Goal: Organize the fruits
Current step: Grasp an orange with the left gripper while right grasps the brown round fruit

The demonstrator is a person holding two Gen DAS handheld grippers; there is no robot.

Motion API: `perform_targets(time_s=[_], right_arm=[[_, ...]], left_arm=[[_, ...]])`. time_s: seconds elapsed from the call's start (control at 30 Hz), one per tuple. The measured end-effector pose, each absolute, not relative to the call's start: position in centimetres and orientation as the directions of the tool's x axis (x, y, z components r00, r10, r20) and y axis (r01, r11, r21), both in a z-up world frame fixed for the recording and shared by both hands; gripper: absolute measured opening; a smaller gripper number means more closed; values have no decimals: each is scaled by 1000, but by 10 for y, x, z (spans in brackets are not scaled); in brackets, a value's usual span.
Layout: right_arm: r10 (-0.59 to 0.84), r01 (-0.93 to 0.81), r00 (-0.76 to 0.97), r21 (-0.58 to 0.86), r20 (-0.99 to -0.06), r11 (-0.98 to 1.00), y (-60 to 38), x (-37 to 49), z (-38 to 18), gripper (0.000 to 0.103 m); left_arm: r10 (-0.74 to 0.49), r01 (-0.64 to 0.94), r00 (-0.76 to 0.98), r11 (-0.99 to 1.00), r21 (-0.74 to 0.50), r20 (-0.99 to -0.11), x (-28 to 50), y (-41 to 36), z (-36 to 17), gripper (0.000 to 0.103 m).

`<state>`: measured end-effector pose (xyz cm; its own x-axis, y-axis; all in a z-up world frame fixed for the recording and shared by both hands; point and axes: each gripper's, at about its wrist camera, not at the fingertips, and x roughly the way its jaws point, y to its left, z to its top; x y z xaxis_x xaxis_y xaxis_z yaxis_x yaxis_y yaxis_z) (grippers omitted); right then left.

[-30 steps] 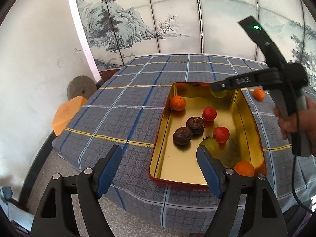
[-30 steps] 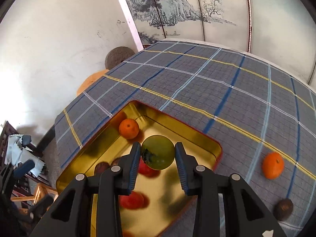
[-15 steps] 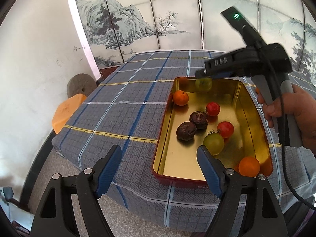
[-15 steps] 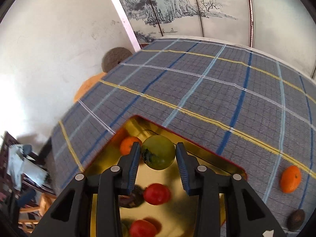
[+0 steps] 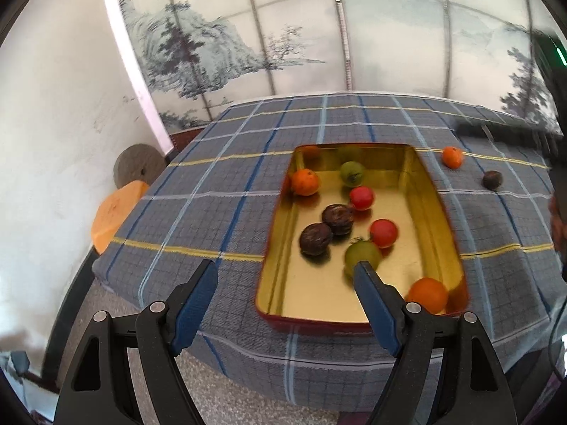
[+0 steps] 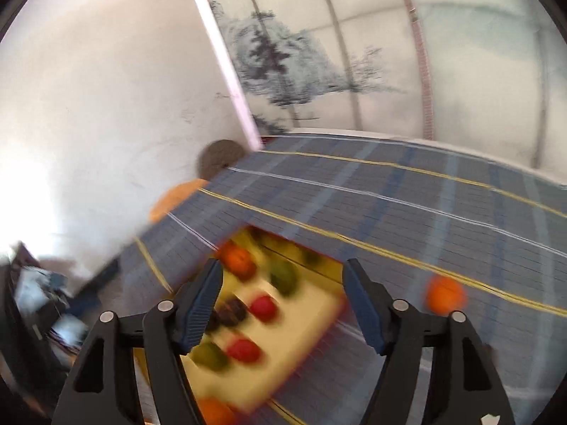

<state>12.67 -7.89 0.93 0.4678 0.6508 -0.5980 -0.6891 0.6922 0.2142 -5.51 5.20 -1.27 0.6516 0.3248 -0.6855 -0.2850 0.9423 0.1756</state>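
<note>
The golden tray stands on the table with the blue checked cloth, and inside it I count eight fruits. There are two oranges, one orange near the far left corner and another orange in the near right corner. There are two green fruits: the far green fruit lies close to the far wall of the tray, and the near green fruit is partly behind a finger of the left gripper. Two red fruits lie in the middle, and two dark brown wrinkled fruits touch each other beside them. Outside the tray, on the cloth at the right, one loose orange and one dark fruit lie apart from each other.

The far green fruit is round, smooth, yellowish green, with a small dark stem end.

The left gripper has its jaws spread wide and grasps nothing. The right gripper has just been opening its jaws; they stand wide with nothing between them, above the blurred tray
</note>
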Motion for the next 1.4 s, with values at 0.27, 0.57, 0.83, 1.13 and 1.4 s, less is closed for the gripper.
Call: perform_targets(time_s=[0.27, 0.57, 0.83, 1.13, 1.4], right_arm=[[293, -482, 618, -57, -729, 875, -223, 108, -47, 67], [239, -345, 627, 11, -742, 939, -313, 119, -73, 68], [316, -395, 612, 67, -725, 916, -318, 112, -77, 68], [394, -435, 606, 128, -691, 892, -323, 109, -75, 68], [401, -442, 610, 126, -683, 888, -324, 107, -74, 73]], left_arm=[[222, -130, 695, 974, 185, -684, -26, 7, 6, 79], [-1, 97, 648, 992, 82, -762, 107, -63, 15, 78], [-16, 76, 503, 997, 25, -864, 233, -94, -38, 58], [-98, 95, 426, 994, -63, -899, 265, -113, -80, 37], [-76, 121, 491, 992, -18, -868, 247, -121, -69, 34]])
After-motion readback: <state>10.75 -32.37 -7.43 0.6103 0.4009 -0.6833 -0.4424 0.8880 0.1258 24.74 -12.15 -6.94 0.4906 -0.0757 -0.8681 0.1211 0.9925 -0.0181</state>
